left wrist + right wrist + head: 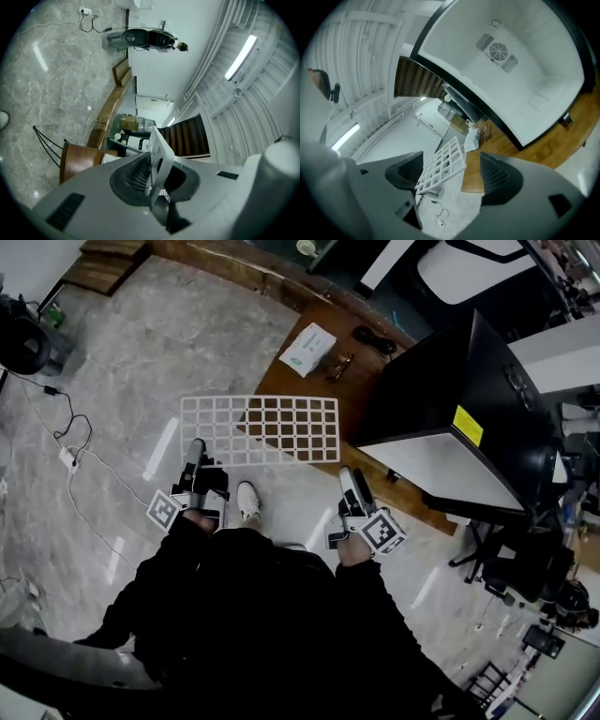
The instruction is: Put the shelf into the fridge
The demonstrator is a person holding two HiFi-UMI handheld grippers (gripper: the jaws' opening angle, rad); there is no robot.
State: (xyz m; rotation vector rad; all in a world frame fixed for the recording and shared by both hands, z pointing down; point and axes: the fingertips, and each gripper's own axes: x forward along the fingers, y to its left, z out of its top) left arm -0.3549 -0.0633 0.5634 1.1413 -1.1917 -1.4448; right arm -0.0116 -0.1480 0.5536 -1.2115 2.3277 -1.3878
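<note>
The white grid shelf (262, 427) hangs level over the floor and the table's corner. My left gripper (195, 451) is shut on its near left edge; in the left gripper view the shelf (159, 154) runs edge-on between the pads of the left gripper (157, 176). My right gripper (345, 476) sits by the shelf's near right corner, open. In the right gripper view the shelf (443, 164) shows in the wide gap of the right gripper (450, 176), apart from both pads. The black fridge (450, 381) stands at the right, its white inside (511, 70) open.
The fridge sits on a wooden table (366, 381) that also holds a white packet (307, 348) and a black cable (373, 338). A power strip with its cord (67, 457) lies on the marble floor at the left. Black chairs (525, 568) stand at the right.
</note>
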